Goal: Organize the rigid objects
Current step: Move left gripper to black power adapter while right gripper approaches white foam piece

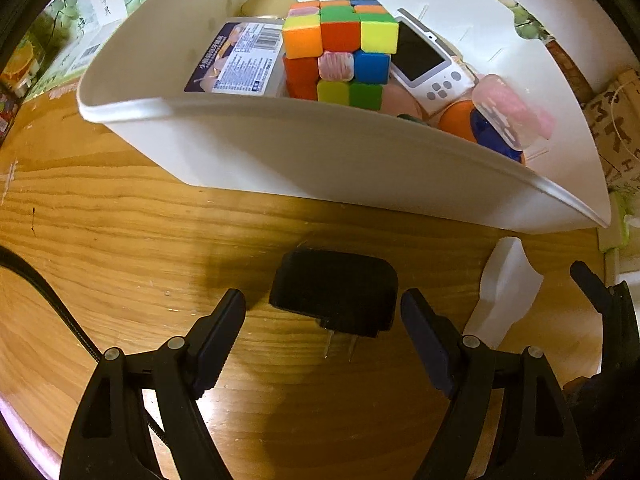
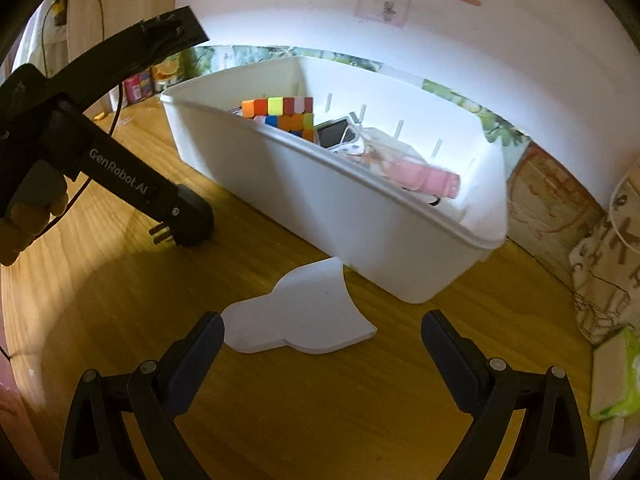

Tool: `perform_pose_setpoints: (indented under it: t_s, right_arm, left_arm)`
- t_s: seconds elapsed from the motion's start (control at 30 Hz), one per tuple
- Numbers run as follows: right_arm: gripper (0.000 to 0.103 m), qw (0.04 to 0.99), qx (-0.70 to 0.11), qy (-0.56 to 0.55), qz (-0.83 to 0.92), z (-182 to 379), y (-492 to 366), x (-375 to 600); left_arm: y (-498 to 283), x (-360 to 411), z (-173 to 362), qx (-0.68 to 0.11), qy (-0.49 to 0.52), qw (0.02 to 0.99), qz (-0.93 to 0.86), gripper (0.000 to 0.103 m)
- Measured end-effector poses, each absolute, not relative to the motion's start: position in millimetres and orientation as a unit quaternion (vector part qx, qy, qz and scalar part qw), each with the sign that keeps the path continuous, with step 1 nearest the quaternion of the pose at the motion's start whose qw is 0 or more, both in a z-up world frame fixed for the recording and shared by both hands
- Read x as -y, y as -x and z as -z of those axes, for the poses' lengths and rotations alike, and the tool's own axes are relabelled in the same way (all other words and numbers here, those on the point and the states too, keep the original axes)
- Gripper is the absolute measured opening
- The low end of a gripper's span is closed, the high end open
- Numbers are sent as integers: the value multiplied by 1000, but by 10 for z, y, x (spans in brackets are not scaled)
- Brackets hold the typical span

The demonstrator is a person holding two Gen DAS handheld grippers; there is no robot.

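Observation:
A black plug adapter [image 1: 336, 292] lies on the wooden table [image 1: 120, 208], its two metal prongs toward the camera. My left gripper [image 1: 323, 330] hangs open over it, one finger on each side, pads not touching. A flat white piece [image 2: 298, 316] with a curved notch lies in front of the white bin [image 2: 360, 224]; my right gripper [image 2: 323, 346] stands open just short of it. The bin [image 1: 280, 148] holds a colour cube [image 1: 340, 48], a white handheld device [image 1: 428, 60], a labelled box [image 1: 244, 56] and a pink case [image 1: 512, 114]. The adapter [image 2: 192, 220] also shows under the left tool.
A hand [image 2: 24, 224] holds the left tool at the left of the right wrist view. The white piece [image 1: 504, 288] lies right of the adapter. Printed cartons [image 1: 80, 28] stand behind the bin, a patterned bag [image 2: 600, 256] and a green packet [image 2: 616, 376] at the right.

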State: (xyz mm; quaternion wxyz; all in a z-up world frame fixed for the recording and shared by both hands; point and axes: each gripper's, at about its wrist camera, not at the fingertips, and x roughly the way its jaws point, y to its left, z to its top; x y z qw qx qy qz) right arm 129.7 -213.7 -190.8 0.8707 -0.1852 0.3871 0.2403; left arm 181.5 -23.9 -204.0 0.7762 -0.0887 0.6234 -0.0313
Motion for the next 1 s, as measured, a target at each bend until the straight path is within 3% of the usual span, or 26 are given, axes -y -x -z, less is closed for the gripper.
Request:
perform_pose_setpoints:
  t_s: [1.0]
  right_arm:
    - [99,844,-413,188,-287,2163,-1503,1857]
  left_arm:
    - [-2069,629,2123,-623,33,782,-4,85]
